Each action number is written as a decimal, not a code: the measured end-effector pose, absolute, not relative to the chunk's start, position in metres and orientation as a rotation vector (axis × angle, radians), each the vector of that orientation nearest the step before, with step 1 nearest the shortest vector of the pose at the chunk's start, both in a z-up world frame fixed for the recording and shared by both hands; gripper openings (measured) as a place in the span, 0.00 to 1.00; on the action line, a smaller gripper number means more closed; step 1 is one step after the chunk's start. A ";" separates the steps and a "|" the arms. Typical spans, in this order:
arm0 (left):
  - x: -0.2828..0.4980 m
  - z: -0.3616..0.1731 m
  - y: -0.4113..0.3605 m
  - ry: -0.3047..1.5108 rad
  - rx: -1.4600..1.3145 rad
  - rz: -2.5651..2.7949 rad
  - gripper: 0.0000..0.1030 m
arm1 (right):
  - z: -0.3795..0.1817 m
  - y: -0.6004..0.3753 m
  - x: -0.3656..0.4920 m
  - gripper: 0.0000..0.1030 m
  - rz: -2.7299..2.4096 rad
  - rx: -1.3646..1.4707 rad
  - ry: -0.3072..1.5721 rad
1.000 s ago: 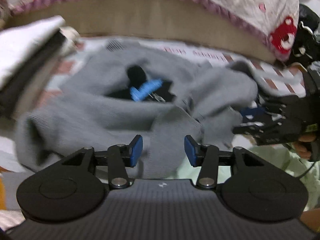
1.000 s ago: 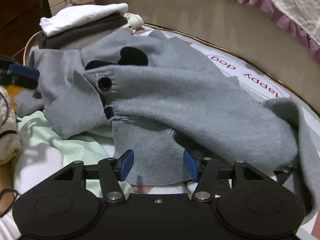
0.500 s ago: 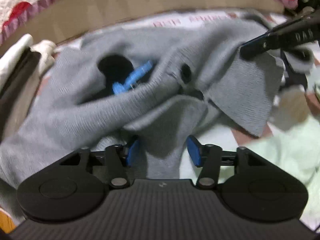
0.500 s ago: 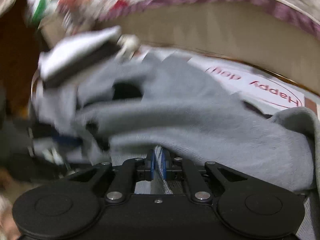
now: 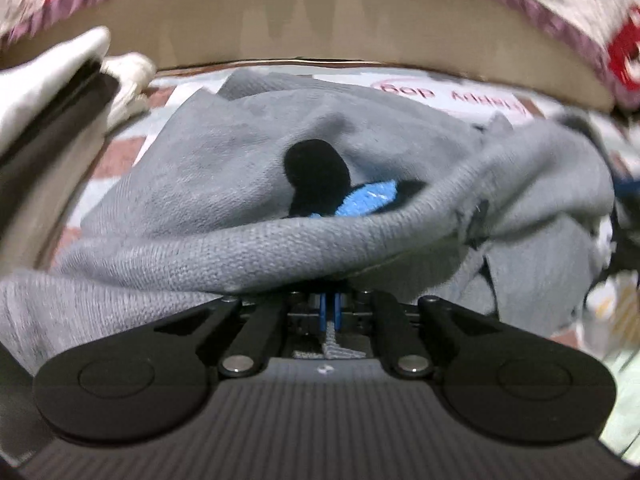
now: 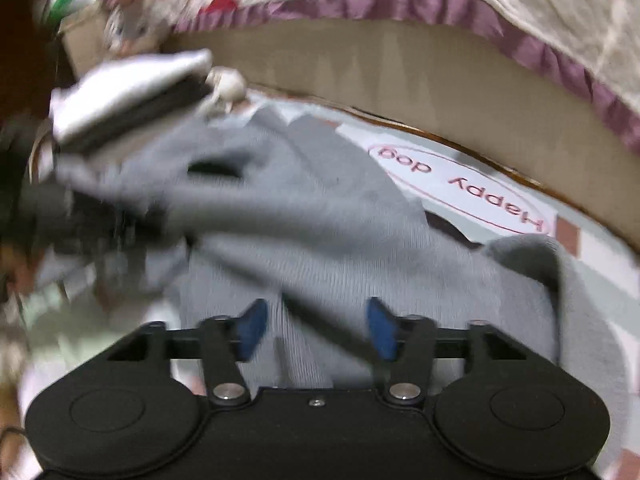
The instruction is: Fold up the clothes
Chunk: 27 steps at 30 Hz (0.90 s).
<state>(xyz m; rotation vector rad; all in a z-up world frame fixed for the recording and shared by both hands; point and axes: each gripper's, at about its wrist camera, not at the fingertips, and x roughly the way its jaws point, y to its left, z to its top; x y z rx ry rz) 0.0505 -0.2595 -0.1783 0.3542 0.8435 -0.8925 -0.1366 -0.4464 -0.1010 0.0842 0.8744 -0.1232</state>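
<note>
Cardigan (image 5: 224, 184) | grey knit, rumpled | black patch, possibly 1 ear

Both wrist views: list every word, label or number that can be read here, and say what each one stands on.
"Happy dog": red letters inside a red oval, upside down in the right wrist view, printed on the mat under the grey cardigan.
The same red print in the left wrist view: too blurred to read.
No readable text on the cardigan, the quilt or the folded pile.
</note>
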 end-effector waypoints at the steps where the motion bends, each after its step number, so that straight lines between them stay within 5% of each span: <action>1: 0.054 -0.179 -0.260 0.849 0.333 -0.886 0.06 | -0.102 -0.437 -0.143 0.65 -0.128 0.037 0.888; 9: 0.059 -0.180 -0.255 0.806 0.316 -0.869 0.06 | -0.149 -0.389 -0.139 0.64 -0.047 -0.107 1.008; 16: 0.057 -0.157 -0.228 0.813 0.196 -0.852 0.06 | -0.149 -0.409 -0.106 0.62 -0.274 -0.027 0.880; 21: 0.033 -0.126 -0.203 0.726 0.144 -0.920 0.18 | -0.146 -0.432 -0.094 0.61 -0.305 0.069 0.835; 25: 0.013 -0.121 -0.209 0.725 0.178 -1.065 0.34 | -0.145 -0.450 -0.081 0.25 -0.252 0.240 0.844; 27: 0.005 -0.128 -0.216 0.743 0.229 -1.102 0.45 | -0.142 -0.466 -0.079 0.21 -0.211 0.407 0.815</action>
